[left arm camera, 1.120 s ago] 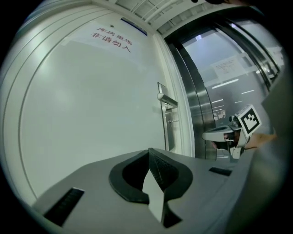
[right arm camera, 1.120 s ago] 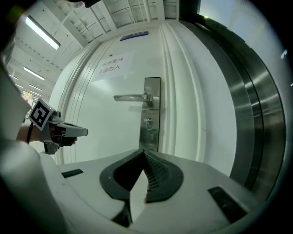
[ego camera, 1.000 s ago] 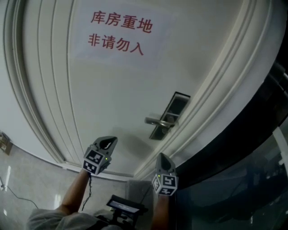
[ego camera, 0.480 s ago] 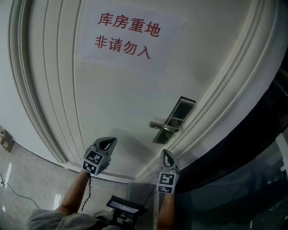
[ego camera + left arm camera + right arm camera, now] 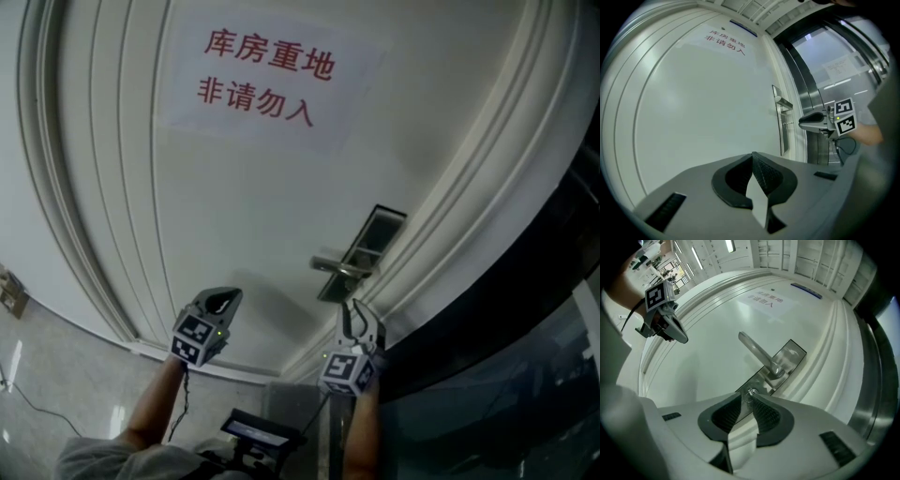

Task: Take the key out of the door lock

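Two forearms reach up from below, a gripper in each hand, both pointed at the door.

Left gripper: jaws pressed together at the tips, nothing between them. It is held level, facing the bare door panel to the left of the lock and well clear of the surface. It touches nothing.

Right gripper: jaws have just been opening. They now stand a little apart, with a narrow gap at the tips. The tips sit right up at the lower end of the lock plate. The key shows in that gap, just at the tips. The pads do not look pressed on it.

Key: a small, bright metal piece, its round end facing the gripper. It is still in the lock, below the handle. It is too small to tell more. In the head view it is hidden behind the right gripper.

Handle: a plain silver lever that sticks out from the plate toward the left gripper's side.

Plate: long and narrow, brushed metal. It is set close to the door's edge, beside the stepped white frame.

Door: white, shut, with raised mouldings along both sides of the panel.

Sign: a pale paper sheet with two lines of red characters. It is stuck high on the panel, above and left of the handle.

Past the frame on the right is a dark glass panel. Pale floor tiles show at lower left.
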{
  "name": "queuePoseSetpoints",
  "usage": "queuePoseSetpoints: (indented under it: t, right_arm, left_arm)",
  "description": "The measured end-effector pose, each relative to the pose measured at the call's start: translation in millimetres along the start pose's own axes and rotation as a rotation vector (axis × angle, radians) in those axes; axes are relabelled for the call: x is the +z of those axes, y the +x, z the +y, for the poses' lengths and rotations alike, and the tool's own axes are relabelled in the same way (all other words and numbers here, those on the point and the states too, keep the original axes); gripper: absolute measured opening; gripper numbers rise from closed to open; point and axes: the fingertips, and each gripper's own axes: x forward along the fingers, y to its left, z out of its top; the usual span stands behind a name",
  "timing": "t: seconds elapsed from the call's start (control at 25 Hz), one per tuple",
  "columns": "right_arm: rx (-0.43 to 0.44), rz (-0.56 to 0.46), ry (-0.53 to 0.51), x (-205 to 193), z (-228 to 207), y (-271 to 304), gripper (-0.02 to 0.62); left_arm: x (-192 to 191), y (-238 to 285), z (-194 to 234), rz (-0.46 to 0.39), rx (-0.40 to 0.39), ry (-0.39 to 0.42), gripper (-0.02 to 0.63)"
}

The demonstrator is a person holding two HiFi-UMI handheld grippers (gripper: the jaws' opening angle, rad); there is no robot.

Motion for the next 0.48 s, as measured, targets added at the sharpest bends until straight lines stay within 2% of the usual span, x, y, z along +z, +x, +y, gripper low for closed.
queuePoseSetpoints:
  t: [0.16,0.48]
  right_arm:
    - [-0.068,-0.042,-0.125,11,-16,11,0.098]
    - [0.025,0.01,-0.161,2,-3,32,0.142]
  left_arm:
    - [2,-1,3,-0.003,0.006,0.0,0.006]
    - [1,-5,11,-0.003,0.026,-0.002,0.006]
